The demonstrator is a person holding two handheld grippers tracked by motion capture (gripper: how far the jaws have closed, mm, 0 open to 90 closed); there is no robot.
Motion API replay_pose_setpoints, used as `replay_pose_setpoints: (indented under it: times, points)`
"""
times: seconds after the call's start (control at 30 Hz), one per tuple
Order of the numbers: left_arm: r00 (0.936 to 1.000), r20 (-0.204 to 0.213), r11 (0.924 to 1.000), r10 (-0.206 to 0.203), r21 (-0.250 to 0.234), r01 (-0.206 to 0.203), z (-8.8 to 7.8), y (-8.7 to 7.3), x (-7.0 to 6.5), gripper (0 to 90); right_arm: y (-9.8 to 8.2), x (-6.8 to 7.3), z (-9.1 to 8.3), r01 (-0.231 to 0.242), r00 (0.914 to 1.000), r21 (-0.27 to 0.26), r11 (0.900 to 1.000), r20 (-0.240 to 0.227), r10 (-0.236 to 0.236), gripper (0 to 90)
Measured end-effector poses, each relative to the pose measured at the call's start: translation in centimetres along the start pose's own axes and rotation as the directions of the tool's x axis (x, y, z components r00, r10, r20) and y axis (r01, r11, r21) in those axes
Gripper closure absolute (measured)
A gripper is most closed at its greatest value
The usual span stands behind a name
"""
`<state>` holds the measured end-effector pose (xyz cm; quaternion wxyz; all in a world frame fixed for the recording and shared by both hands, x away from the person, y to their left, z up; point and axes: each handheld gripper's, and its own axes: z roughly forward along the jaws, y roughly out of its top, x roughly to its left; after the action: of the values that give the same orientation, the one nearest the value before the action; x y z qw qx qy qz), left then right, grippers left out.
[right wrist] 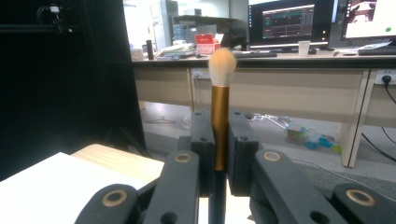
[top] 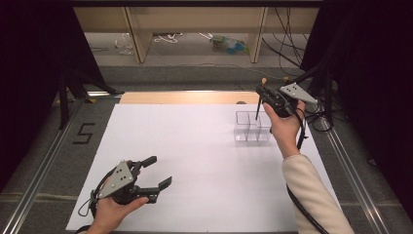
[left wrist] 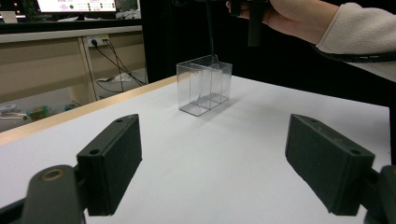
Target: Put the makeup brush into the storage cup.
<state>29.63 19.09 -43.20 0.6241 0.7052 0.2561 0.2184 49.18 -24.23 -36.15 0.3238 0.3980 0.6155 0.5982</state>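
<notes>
A makeup brush (right wrist: 220, 109) with a gold ferrule and pale bristles stands upright, bristles up, with my right gripper (right wrist: 219, 156) shut on it. In the high view that gripper (top: 266, 95) hovers over a clear divided box (top: 252, 127) at the table's far right. The brush's thin black handle (top: 257, 111) points down at the box's back edge. In the left gripper view the handle (left wrist: 211, 32) reaches the rim of the clear box (left wrist: 204, 84); whether it touches I cannot tell. My left gripper (top: 158, 170) rests open near the front left, nothing between its pads (left wrist: 112, 163).
A white sheet (top: 195, 146) covers the table, with a wooden strip (top: 185, 97) along its far edge. Metal rails (top: 44, 161) run down both sides. Black curtains stand left and right, with shelving and loose cables (top: 287, 44) behind the table.
</notes>
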Motion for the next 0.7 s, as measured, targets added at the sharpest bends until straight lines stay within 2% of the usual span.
replay_pose_setpoints:
  times: [0.7]
  points:
    - [1.0, 0.002, 1.0, -0.003, 0.001, 0.003, 0.03, -0.01, -0.02, 18.7, -0.24, -0.05, 0.56, -0.004, 1.0, 0.006, 1.0, 0.0, 0.004, 84.1]
